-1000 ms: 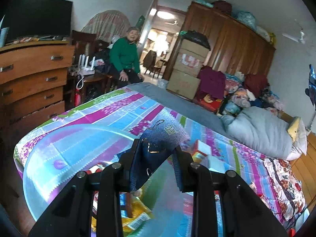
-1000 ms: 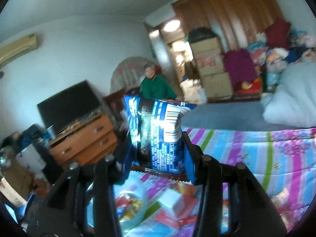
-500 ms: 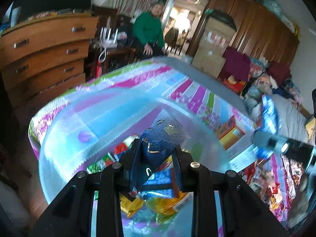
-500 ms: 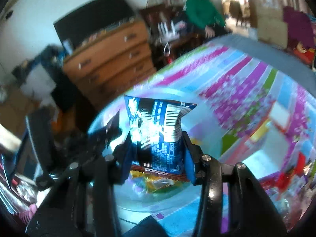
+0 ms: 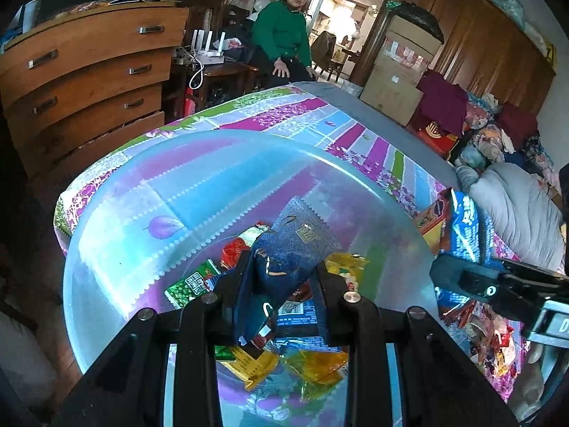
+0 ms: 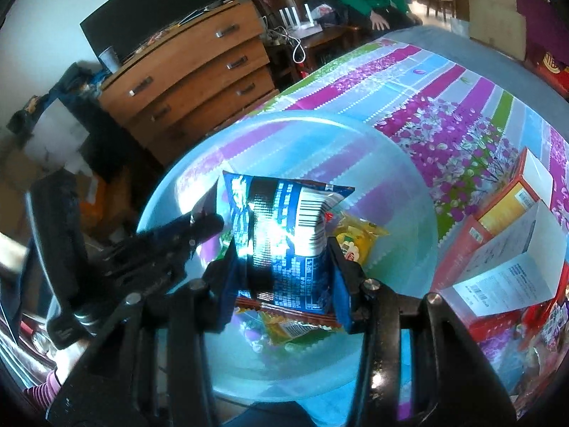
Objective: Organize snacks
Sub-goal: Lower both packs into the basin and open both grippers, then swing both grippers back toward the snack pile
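A large clear plastic bowl [image 5: 149,199] [image 6: 409,192] rests on the flowered bedsheet and holds several snack packets. My left gripper [image 5: 282,284] is shut on a dark blue packet with gold print [image 5: 295,245], held over the bowl's inside. My right gripper [image 6: 282,277] is shut on a shiny blue bag with a barcode [image 6: 284,227], also above the bowl. In the right wrist view the left gripper [image 6: 199,229] comes in from the left. In the left wrist view the right gripper's fingers [image 5: 458,277] and its blue bag [image 5: 466,226] show at the right.
Red and yellow snack boxes [image 6: 512,249] lie right of the bowl, with loose packets [image 5: 490,334] beyond. A wooden chest of drawers [image 5: 89,82] stands left of the bed. A person in a green top [image 5: 282,35] sits past the bed's far end.
Both grippers dropped and tipped downward over the bowl, still gripping their packets. The right one swung from looking across the room to looking into the bowl and now appears in the left wrist view.
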Action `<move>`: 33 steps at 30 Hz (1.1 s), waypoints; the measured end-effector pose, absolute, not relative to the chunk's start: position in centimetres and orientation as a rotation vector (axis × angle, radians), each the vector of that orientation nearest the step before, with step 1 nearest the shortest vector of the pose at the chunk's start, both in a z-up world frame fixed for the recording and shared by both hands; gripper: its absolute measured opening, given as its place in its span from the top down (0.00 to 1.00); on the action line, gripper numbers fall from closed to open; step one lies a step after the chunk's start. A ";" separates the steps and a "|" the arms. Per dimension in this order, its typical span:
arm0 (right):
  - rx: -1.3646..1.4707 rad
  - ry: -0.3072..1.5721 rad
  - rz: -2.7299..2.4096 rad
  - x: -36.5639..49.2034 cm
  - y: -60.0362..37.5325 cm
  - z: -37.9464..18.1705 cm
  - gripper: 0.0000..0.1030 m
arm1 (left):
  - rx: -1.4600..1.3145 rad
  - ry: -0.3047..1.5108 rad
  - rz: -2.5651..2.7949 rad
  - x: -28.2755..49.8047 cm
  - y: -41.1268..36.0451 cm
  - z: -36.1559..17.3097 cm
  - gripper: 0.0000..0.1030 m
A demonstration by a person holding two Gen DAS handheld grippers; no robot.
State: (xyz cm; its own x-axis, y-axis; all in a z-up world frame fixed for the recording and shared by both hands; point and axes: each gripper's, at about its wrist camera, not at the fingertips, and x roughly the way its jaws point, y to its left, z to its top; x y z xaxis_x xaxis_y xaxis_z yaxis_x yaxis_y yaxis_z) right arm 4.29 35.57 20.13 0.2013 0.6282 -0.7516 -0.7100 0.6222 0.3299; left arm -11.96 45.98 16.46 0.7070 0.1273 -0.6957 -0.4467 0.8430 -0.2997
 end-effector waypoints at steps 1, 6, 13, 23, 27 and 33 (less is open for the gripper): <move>-0.097 0.999 0.943 4.3 35.7 20.2 0.54 | -0.478 0.721 0.335 -12.0 46.1 16.4 0.70; -0.089 0.993 0.965 3.7 35.8 20.7 0.41 | -0.483 0.713 0.369 -12.3 46.3 16.5 0.31; 0.057 0.810 0.934 0.2 28.1 23.1 0.36 | -0.419 0.658 0.394 -13.6 44.6 18.4 0.25; 0.148 1.054 0.325 -4.7 1.9 6.8 0.34 | -0.223 0.549 -0.007 -13.5 30.6 22.9 0.25; 0.097 1.109 0.278 -3.3 -2.1 4.1 0.33 | -0.191 0.614 -0.200 -11.9 23.5 21.5 0.25; 0.052 1.139 0.313 0.7 -1.7 0.8 0.43 | -0.091 0.765 -0.344 -9.6 15.4 17.1 0.25</move>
